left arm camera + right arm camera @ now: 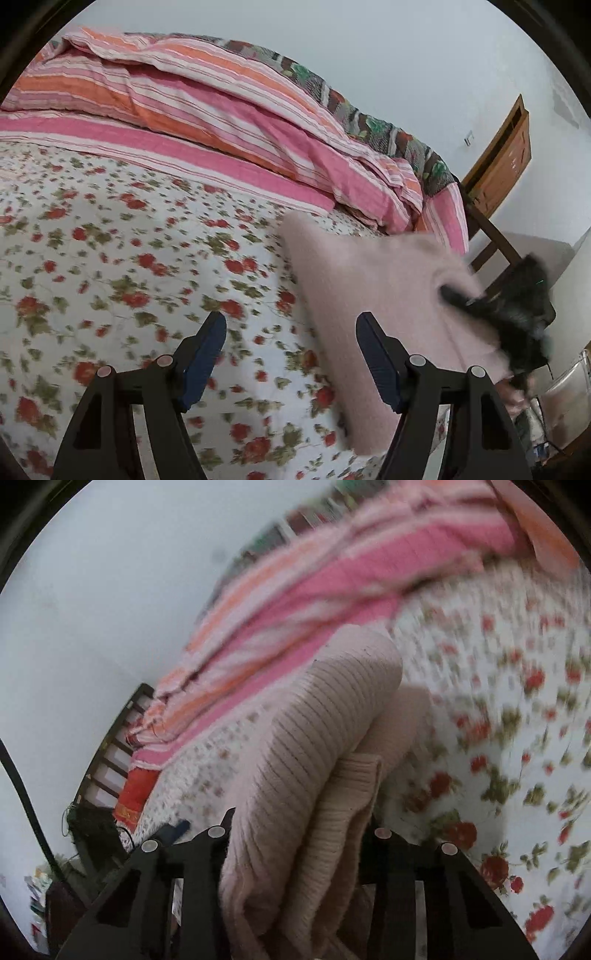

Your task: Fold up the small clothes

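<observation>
Behind everything, a floral bedsheet (110,258) is spreading out under a striped pink quilt (221,110). I'm seeing my left gripper (291,350) hanging spread over the sheet, nothing between its 2 fingers, with the pink knit sweater (369,295) just to its right. My right gripper (299,834) is pinching a bunched fold of that sweater, lifting it off the bed.
</observation>
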A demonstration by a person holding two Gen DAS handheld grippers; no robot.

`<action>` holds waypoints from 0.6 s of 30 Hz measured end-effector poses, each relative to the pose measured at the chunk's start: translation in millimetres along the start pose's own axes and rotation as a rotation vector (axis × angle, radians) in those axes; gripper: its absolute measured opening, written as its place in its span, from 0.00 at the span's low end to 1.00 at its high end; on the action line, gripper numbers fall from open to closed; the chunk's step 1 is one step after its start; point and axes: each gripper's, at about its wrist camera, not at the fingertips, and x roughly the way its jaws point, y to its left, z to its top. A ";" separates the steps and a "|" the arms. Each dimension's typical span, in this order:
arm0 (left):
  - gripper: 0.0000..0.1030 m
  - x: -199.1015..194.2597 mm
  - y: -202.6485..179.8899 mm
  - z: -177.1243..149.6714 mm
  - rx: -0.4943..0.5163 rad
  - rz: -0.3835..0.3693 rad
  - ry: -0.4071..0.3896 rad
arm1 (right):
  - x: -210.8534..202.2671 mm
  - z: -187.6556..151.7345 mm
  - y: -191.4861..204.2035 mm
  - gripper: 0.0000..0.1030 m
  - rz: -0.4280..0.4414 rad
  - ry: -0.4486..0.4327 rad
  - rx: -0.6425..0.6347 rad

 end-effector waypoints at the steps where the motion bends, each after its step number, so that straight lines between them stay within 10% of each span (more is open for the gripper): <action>1: 0.68 -3.0 3.5 0.6 -0.006 0.006 -0.005 | -6.7 5.6 13.8 0.37 -0.030 -0.023 -0.031; 10: 0.68 -22.9 35.9 6.1 -0.066 0.043 -0.046 | -6.4 41.3 86.7 0.37 -0.278 -0.108 -0.134; 18: 0.68 -41.6 57.2 10.0 -0.060 0.103 -0.051 | 59.5 50.4 88.2 0.37 0.102 -0.046 0.058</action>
